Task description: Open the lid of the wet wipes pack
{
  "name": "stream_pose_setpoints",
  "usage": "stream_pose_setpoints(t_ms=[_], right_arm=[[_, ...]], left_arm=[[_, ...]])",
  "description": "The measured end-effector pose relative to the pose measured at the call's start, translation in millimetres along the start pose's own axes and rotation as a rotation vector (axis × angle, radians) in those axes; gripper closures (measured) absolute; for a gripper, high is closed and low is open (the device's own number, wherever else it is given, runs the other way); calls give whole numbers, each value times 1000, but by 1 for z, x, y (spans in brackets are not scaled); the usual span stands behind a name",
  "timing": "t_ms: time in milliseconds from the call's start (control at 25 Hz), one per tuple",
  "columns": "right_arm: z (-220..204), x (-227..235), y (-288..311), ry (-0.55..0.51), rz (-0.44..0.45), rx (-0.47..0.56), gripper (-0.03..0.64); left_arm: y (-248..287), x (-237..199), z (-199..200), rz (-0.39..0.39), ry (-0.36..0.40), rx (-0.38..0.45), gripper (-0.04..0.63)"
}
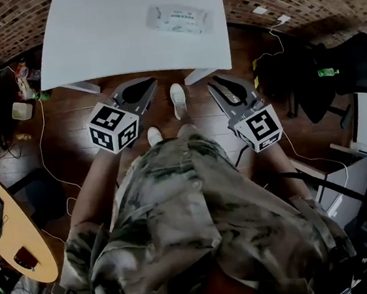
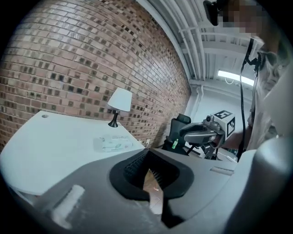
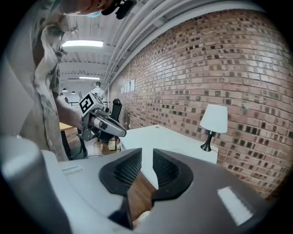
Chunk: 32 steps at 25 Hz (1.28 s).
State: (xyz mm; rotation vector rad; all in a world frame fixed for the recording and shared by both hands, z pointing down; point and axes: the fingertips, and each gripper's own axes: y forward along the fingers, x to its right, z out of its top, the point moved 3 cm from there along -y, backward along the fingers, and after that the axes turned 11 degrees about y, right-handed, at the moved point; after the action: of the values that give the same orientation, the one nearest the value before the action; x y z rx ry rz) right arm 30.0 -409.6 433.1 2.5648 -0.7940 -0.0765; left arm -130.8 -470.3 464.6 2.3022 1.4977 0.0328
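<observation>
The wet wipes pack (image 1: 179,18) lies flat with its lid down at the far middle of the white table (image 1: 113,45). It shows in the left gripper view too, wipes pack (image 2: 113,143), well beyond the jaws. My left gripper (image 1: 134,92) hangs over the floor short of the table's near edge; its jaws (image 2: 147,153) meet at the tips and hold nothing. My right gripper (image 1: 224,91) hangs level with it to the right. A narrow slot shows between its jaws (image 3: 146,157), with nothing in it. The pack is not seen in the right gripper view.
A white-shaded lamp (image 2: 118,103) stands at the table's far end by the brick wall. A black office chair (image 1: 339,72) is at the right, a round yellow table (image 1: 8,222) at the left. Cables trail over the wooden floor. The person's shoes (image 1: 178,101) are near the table legs.
</observation>
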Motion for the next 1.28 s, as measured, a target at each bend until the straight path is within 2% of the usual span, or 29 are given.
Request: stream_pose_setpoints(t_ms=[160, 320, 640, 960, 1120, 1280], right_arm=[[6, 44, 49, -46, 44, -26, 541], [10, 87, 97, -120, 100, -70, 541], [-23, 150, 186, -271, 179, -198, 541], [-56, 161, 238, -437, 283, -294, 540], [-61, 161, 249, -480, 309, -314, 545], [-62, 157, 249, -474, 343, -314, 554]], left_arm=[[46, -38, 6, 16, 10, -47, 595], [97, -73, 7, 22, -11, -104, 595], [178, -129, -9, 55, -52, -211, 595], [220, -151, -39, 73, -104, -300, 595], [227, -154, -52, 75, -122, -342, 595], [229, -154, -62, 87, -146, -368, 594]])
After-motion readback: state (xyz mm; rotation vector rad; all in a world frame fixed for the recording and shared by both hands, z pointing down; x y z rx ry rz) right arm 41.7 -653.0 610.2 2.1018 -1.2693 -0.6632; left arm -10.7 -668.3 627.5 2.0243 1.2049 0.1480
